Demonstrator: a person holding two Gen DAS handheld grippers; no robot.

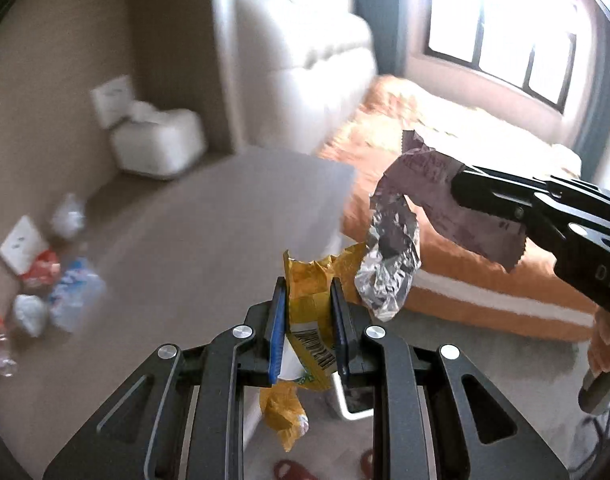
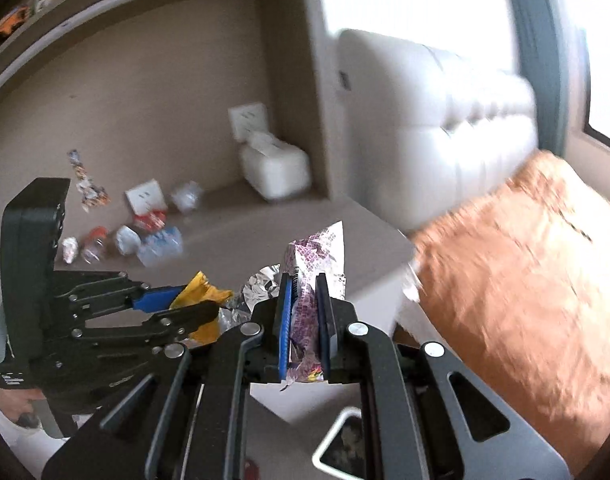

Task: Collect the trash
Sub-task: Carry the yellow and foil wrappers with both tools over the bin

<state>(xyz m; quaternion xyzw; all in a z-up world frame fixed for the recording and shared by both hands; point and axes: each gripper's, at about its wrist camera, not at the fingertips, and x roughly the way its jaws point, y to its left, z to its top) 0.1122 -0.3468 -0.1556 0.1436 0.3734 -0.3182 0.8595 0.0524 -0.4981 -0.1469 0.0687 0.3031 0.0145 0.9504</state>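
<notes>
Both grippers: we are holding trash.
Left gripper (image 1: 307, 316): we are clamping a yellow wrapper (image 1: 309, 304).
Right gripper (image 2: 305, 312): we are pinching a purple foil wrapper (image 2: 315, 264).

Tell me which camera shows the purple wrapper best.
The left wrist view: the purple wrapper hangs side-on from the right gripper, its foil lining exposed. The right wrist view shows it edge-on, pinched between the blue pads and partly hidden.
</notes>
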